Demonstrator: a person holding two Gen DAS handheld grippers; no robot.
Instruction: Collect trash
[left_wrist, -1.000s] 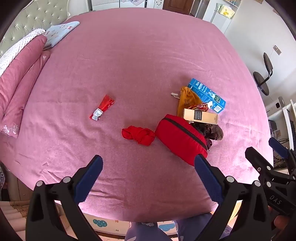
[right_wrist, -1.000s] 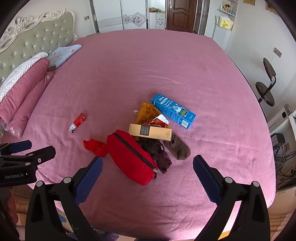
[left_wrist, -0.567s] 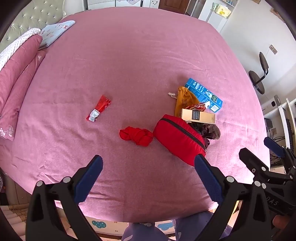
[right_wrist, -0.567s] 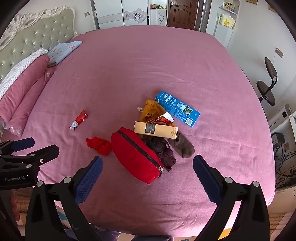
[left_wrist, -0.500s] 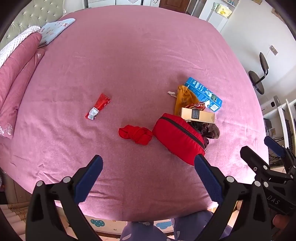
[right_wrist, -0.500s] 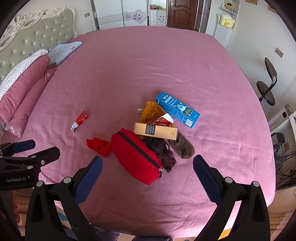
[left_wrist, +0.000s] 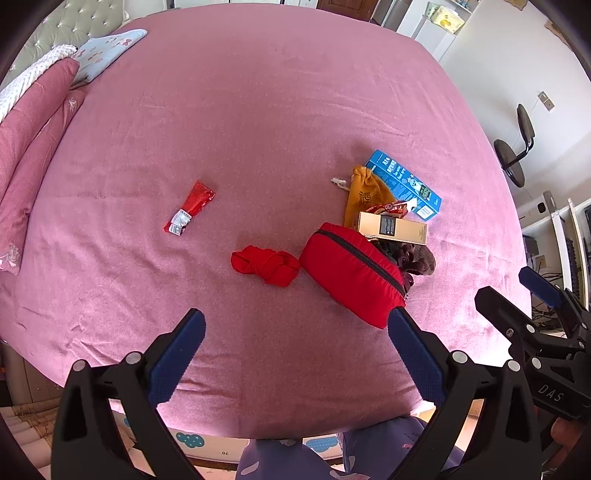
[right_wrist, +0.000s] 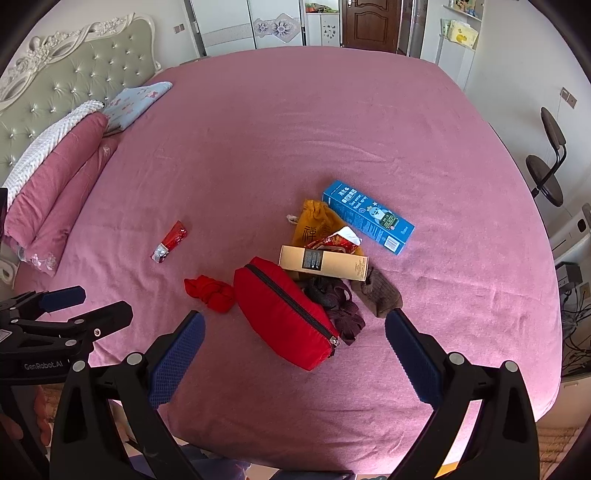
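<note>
Both my grippers, left gripper and right gripper, hover with fingers spread and empty; the small red foil wrapper lies left of centre on the pink bedspread.

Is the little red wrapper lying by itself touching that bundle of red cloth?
Apart. In the left wrist view, bare pink bedspread shows plainly between the red wrapper and the red cloth; the right wrist view shows the same gap.

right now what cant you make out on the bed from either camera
- Dark socks: partly hidden behind the red pouch in the left wrist view.
- Snack wrapper: lower part covered by the gold box, both views.
- Blue box print: too small to read.
</note>
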